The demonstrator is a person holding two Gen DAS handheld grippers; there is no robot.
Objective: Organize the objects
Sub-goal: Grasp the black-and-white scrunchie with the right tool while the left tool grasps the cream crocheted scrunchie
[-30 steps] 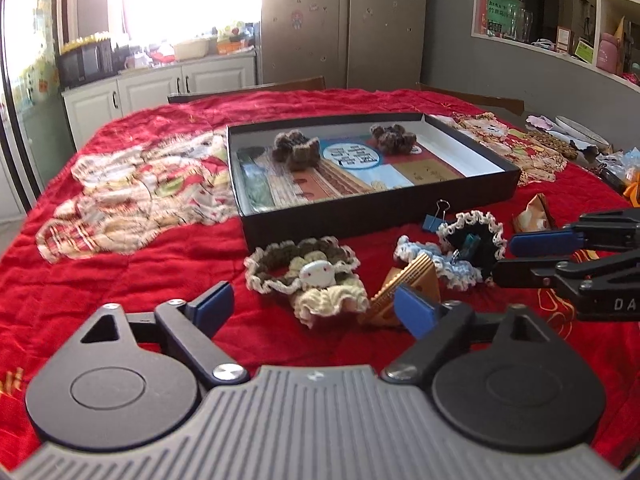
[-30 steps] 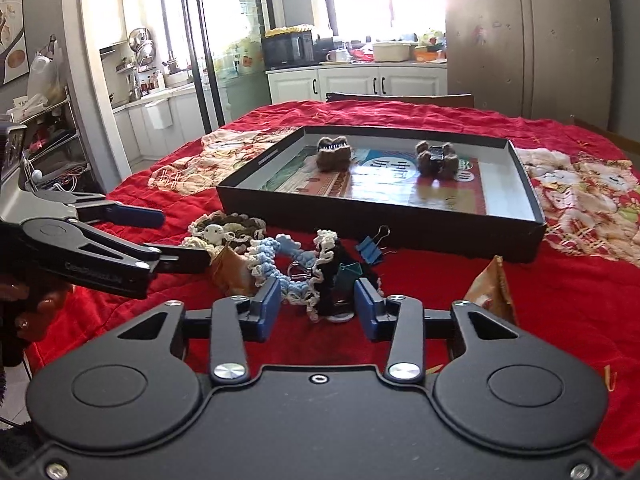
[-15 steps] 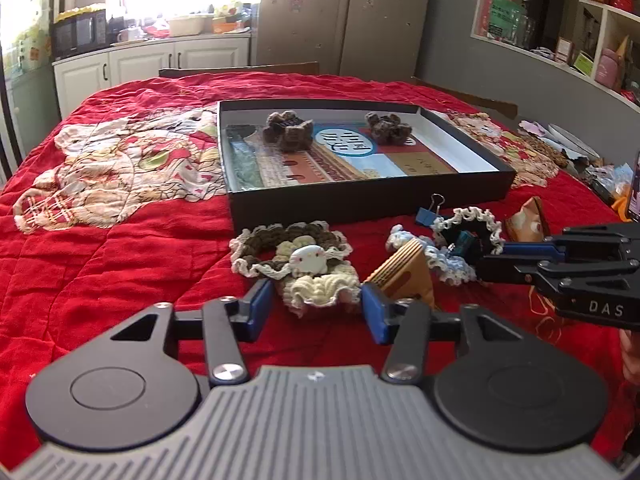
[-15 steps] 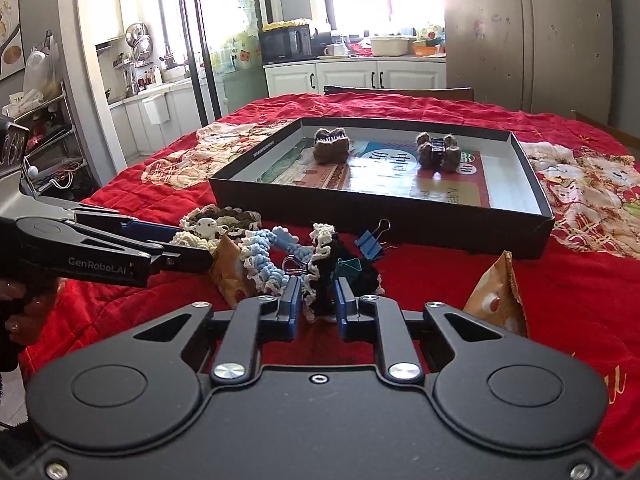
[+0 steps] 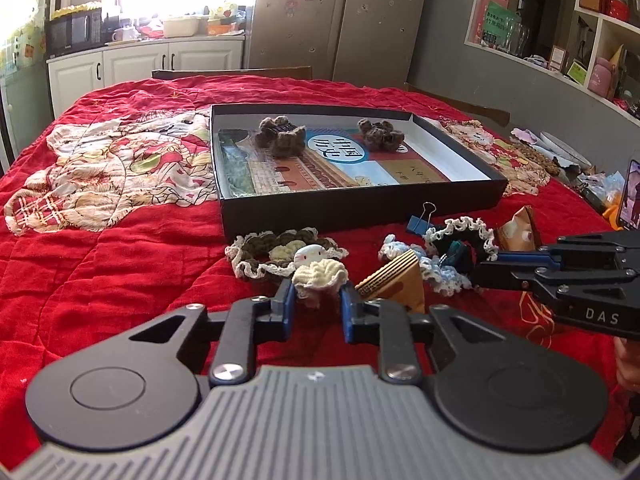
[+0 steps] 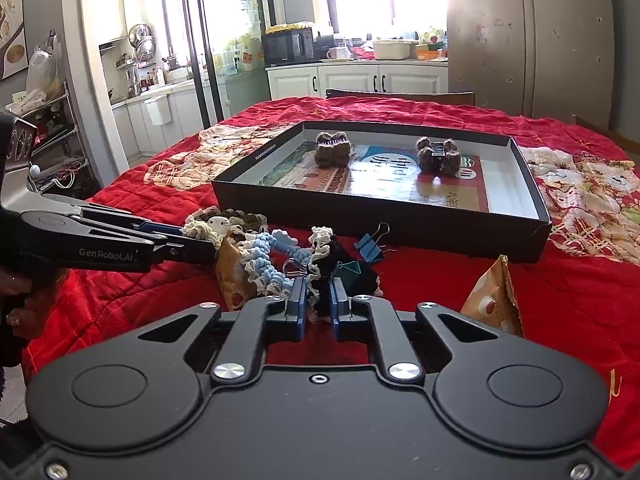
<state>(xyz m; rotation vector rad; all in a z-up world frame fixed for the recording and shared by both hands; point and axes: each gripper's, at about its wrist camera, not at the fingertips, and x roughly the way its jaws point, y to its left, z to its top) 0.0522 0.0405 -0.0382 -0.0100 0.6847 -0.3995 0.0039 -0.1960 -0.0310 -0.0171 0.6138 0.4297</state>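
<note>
On the red quilt in front of the black box (image 5: 360, 216) lies a heap of crochet scrunchies. My left gripper (image 5: 316, 300) has the cream scrunchie (image 5: 320, 274) with a white face charm between its pads. The jaws are still closing and the pads touch its sides. My right gripper (image 6: 318, 296) is shut on the black scrunchie with white lace trim (image 6: 322, 264). Each gripper shows in the other's view: the right gripper (image 5: 482, 266) from the right, the left gripper (image 6: 208, 242) from the left. A blue scrunchie (image 6: 264, 258) lies between the two held ones.
Two brown crochet clips (image 5: 282, 138) (image 5: 380, 134) lie inside the box. A blue binder clip (image 6: 370, 246), a green clip (image 6: 348, 268) and two orange snack packets (image 5: 394, 286) (image 6: 492, 300) sit near the heap. A phone (image 5: 632, 200) and clutter line the quilt's right edge.
Both grippers' jaws have come together from wide apart, the left around the cream scrunchie, the right onto the black one. Neither hand has shifted much.
</note>
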